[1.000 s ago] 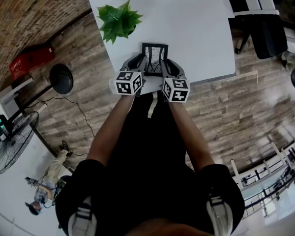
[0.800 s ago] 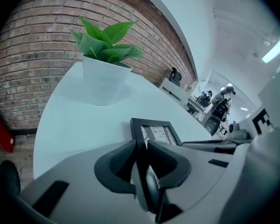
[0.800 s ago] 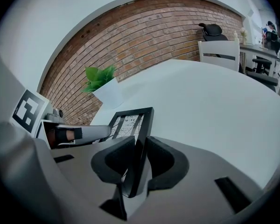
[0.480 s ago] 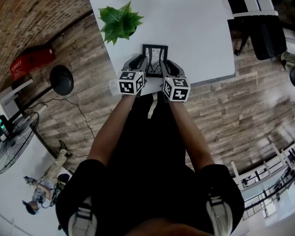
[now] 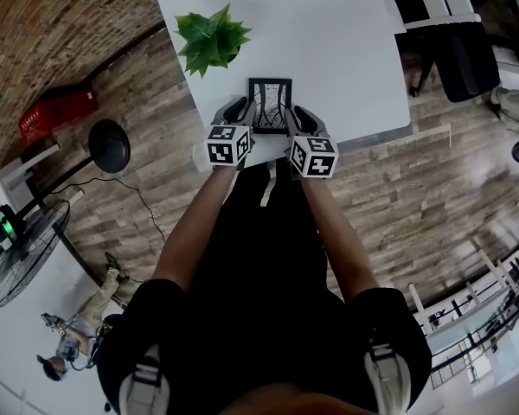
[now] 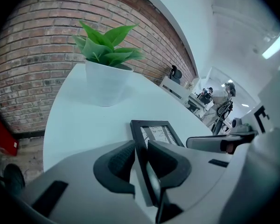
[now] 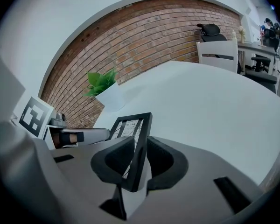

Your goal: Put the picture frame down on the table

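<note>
A small black picture frame (image 5: 270, 105) with a line drawing sits over the near edge of the white table (image 5: 329, 33). My left gripper (image 5: 245, 112) is shut on its left side and my right gripper (image 5: 295, 116) on its right side. In the left gripper view the frame (image 6: 155, 133) runs between the pads and lies low over the tabletop, with the gripper (image 6: 141, 158) closed on its edge. The right gripper view shows the frame (image 7: 130, 127) tilted, its edge pinched by the gripper (image 7: 141, 160). Whether the frame touches the table I cannot tell.
A potted green plant (image 5: 209, 35) in a white pot (image 6: 105, 83) stands on the table just left of and beyond the frame. A dark chair (image 5: 458, 50) is at the table's right side. On the wood floor to the left are a fan (image 5: 17, 258) and a red crate (image 5: 56, 111).
Hardly anything: both grippers stay shut on the frame at the table's near edge, with only a slight drift of the view.
</note>
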`<state>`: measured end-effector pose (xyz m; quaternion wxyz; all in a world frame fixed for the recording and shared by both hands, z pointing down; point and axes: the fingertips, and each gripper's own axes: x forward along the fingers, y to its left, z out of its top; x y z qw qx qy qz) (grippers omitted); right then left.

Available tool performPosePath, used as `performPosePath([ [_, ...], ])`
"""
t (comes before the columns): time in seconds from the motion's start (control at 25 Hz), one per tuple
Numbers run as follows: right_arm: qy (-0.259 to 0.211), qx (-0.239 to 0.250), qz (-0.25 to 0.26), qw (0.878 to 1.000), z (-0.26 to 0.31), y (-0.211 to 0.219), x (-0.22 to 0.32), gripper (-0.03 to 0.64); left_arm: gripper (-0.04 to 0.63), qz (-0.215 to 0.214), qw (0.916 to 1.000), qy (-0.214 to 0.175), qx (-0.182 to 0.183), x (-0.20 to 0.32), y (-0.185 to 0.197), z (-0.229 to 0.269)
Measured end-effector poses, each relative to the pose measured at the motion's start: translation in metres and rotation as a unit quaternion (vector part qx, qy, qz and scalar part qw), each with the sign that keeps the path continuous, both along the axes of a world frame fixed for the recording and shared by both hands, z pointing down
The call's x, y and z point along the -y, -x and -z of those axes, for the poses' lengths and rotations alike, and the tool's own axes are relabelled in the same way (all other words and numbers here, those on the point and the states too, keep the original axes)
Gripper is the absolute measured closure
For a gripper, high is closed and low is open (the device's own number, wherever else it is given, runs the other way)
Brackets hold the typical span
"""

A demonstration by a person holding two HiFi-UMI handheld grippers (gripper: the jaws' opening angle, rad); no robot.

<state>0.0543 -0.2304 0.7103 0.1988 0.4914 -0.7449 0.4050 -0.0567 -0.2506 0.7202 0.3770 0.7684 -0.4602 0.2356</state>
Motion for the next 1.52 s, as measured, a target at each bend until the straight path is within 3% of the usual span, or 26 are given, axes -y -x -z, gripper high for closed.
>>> performPosePath([
  [0.2,-0.017,0.004,-0.002,1.0,0.017,-0.001,-0.007,0.588,0.509,-0.005,1.0,-0.007,0.001,-0.008,0.006,0.01],
  [0.28,-0.022,0.003,-0.002,1.0,0.021,-0.001,-0.01,0.618,0.551,-0.01,0.9999,-0.012,0.0,-0.011,0.006,0.017],
  [0.72,-0.052,-0.011,0.009,0.999,0.05,-0.004,-0.032,0.62,0.572,-0.044,0.9981,-0.044,-0.003,-0.033,0.012,0.056],
  [1.52,-0.106,-0.014,0.009,0.994,0.101,0.015,-0.069,0.62,0.572,-0.041,0.9942,-0.099,-0.015,-0.069,0.047,0.11],
])
